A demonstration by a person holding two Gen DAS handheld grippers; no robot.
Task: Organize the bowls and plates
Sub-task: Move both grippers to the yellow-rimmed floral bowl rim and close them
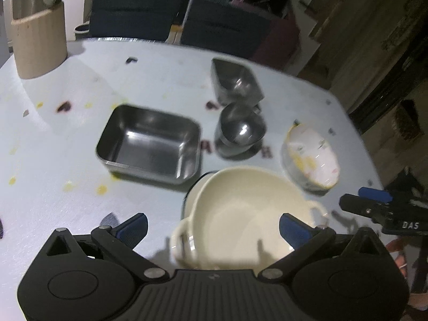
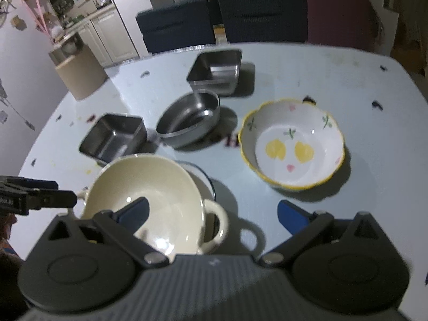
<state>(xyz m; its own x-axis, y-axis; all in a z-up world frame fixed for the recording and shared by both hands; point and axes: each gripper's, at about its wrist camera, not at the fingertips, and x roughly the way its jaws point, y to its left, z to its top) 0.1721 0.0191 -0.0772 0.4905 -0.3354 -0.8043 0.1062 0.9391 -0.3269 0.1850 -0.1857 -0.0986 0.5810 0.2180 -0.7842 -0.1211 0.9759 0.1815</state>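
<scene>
Left claw (image 1: 213, 226): I see it spread wide, blue pads apart over the near rim of the cream bowl (image 1: 240, 214), pinching nothing
Right claw (image 2: 213, 214): I see it spread wide too, its left pad over the cream bowl, its right pad over bare surface (image 2: 307, 64), nothing between the pads
Cream bowl: nearest to me, two loop handles, tilted and sitting in a white dish with a dark rim (image 2: 206, 179) that peeks out behind it
Flowered bowl (image 2: 293, 143): to the right of the cream bowl and apart from it, upright, yellow scalloped rim, yellow hearts painted inside
Large steel tray (image 1: 149, 141): rectangular, just behind the cream bowl on the left side, open side up
Round steel bowl (image 2: 188, 119): mid-surface, between the tray and the flowered bowl, resting on a tilt
Square steel container (image 2: 215, 68): farther back, just behind the round steel bowl
Beige canister (image 1: 38, 32): far left corner of the surface
Dark chairs (image 2: 222, 16): beyond the far edge
</scene>
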